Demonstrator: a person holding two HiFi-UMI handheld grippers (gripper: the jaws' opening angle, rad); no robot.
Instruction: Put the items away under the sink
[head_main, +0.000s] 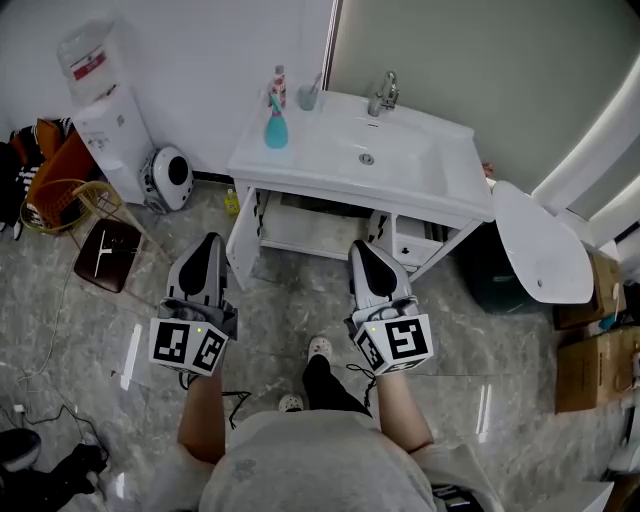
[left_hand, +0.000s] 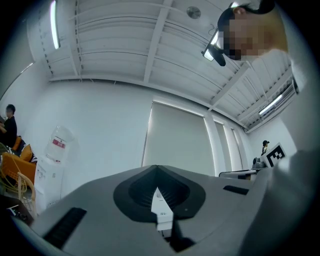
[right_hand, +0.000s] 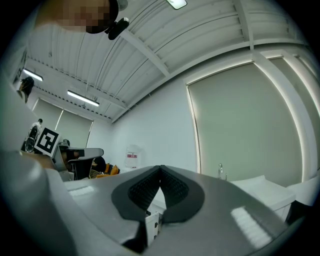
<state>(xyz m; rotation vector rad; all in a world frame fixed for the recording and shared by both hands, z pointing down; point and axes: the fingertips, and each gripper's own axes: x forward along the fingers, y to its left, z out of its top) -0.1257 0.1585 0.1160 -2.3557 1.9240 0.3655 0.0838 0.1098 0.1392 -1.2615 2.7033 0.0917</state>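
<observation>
The white sink cabinet (head_main: 455, 205) stands ahead, its lower doors swung open onto a pale shelf (head_main: 310, 232). On the counter's left end sit a teal spray bottle (head_main: 276, 126), a slim pink-capped bottle (head_main: 279, 86) and a cup (head_main: 308, 97) holding a brush. A small yellow bottle (head_main: 231, 202) stands on the floor by the cabinet's left side. My left gripper (head_main: 210, 241) (left_hand: 156, 168) and right gripper (head_main: 362, 248) (right_hand: 160, 168) are held side by side in front of the doors, pointing slightly upward. Both are shut with nothing in them.
A water dispenser (head_main: 112, 130), a round white appliance (head_main: 171, 177), a wire basket (head_main: 66, 205) and a brown stool (head_main: 107, 254) stand at the left. At the right are a white round table (head_main: 541, 243) and cardboard boxes (head_main: 590, 370). Cables (head_main: 45, 415) lie on the marble floor.
</observation>
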